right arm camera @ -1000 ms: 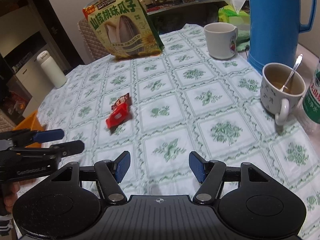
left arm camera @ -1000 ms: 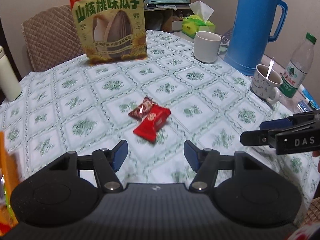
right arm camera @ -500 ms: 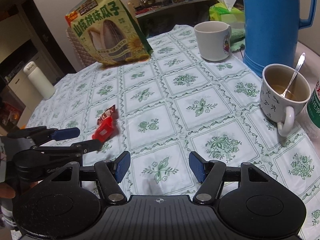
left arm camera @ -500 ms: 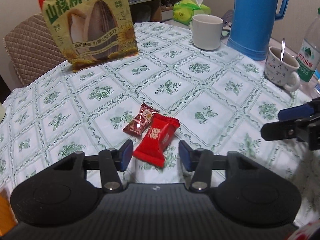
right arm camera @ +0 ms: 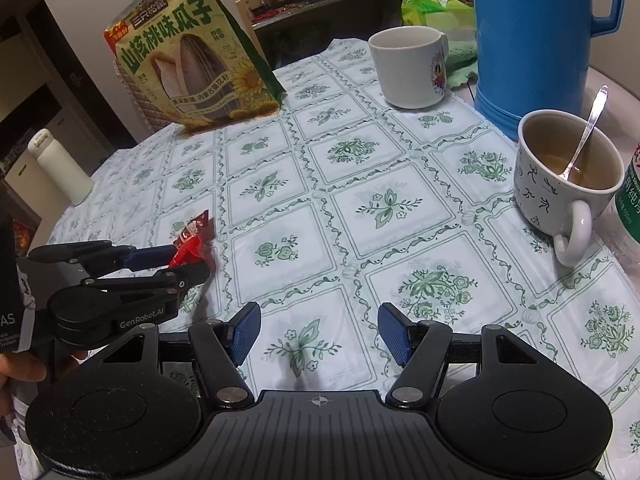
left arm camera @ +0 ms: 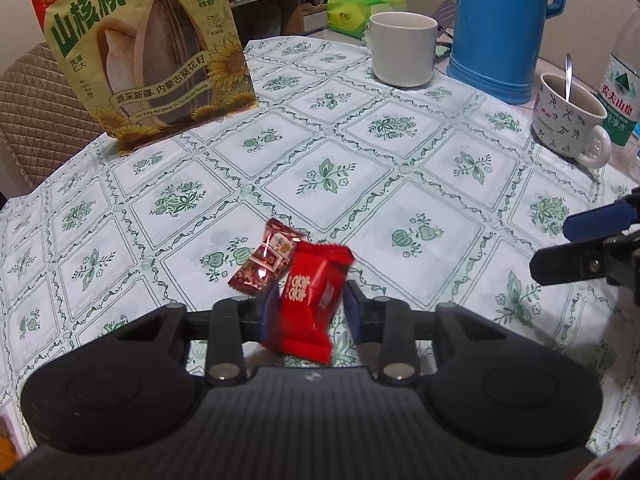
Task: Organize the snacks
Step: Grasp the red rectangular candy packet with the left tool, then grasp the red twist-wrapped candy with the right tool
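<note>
A bright red snack packet [left arm camera: 308, 300] lies on the flowered tablecloth [left arm camera: 360, 176] between the pads of my left gripper [left arm camera: 310, 308]. The jaws are closing, and both blue pads touch the packet's sides. A smaller dark red candy [left arm camera: 264, 264] lies against its far left corner. In the right wrist view, my left gripper [right arm camera: 192, 260] holds the same packet [right arm camera: 188, 250] at the left. My right gripper [right arm camera: 318, 332] stands open over bare cloth with nothing between its fingers. A big sunflower seed bag [left arm camera: 148, 48] stands upright at the back left.
A white mug [left arm camera: 402, 50], a blue thermos [left arm camera: 504, 28] and a tissue pack [left arm camera: 360, 8] stand at the back right. A cup with a spoon [right arm camera: 568, 176] and a water bottle [left arm camera: 622, 92] are at the right edge. A white flask [right arm camera: 60, 168] stands far left, with a quilted chair [left arm camera: 36, 120] behind the table.
My left gripper came forward and down onto the red packet and its jaws narrowed around it. The right gripper drifted a little lower and stayed open.
</note>
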A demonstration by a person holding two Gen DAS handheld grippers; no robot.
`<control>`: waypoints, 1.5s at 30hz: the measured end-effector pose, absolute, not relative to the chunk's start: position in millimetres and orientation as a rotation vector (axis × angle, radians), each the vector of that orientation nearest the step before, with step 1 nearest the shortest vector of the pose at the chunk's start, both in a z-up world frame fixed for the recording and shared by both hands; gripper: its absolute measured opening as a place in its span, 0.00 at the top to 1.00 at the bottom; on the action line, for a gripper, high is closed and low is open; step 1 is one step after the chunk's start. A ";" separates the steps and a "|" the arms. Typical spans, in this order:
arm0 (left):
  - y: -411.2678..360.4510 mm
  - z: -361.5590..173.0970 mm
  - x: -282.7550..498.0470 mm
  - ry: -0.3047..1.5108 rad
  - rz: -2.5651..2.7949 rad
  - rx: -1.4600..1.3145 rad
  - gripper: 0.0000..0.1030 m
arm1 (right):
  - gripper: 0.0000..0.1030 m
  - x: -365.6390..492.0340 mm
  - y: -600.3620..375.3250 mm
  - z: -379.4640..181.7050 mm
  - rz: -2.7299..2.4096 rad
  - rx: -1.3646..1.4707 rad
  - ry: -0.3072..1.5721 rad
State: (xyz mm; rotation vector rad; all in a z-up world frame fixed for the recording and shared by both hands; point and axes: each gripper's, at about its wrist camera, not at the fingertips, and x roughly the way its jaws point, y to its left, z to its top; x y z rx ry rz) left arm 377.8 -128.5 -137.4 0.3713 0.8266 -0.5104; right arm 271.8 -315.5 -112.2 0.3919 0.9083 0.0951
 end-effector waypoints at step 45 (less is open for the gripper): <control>50.9 -82.2 329.2 0.871 -0.127 -0.069 0.78 | 0.37 357.1 -202.0 -132.6 0.363 0.165 0.870</control>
